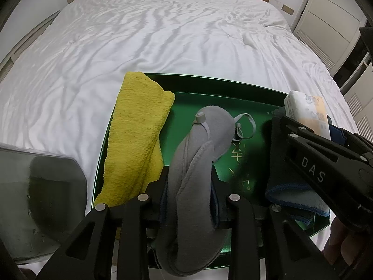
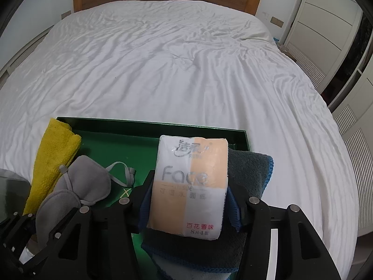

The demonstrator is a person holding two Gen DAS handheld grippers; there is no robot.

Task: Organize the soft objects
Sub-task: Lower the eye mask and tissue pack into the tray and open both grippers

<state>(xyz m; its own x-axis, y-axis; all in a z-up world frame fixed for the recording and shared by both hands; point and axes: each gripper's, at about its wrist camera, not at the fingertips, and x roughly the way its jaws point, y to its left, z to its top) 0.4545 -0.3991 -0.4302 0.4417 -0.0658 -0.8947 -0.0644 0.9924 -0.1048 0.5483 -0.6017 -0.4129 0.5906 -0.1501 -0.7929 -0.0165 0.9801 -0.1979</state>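
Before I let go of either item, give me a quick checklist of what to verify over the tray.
1. Left gripper grips the grey eye mask: ok, jaws pinch its folded middle.
2. Right gripper grips the tissue pack: ok, jaws clamp both its sides.
3. Eye mask over the green tray: ok, though whether it rests on the tray floor, cannot tell.
4. Tissue pack over the grey towel with blue trim: ok; contact, cannot tell.
5. Yellow towel fully inside the tray: not ok, it overlaps the left rim.
6. Eye mask's strap clear of the jaws: ok, it lies loose on the tray.
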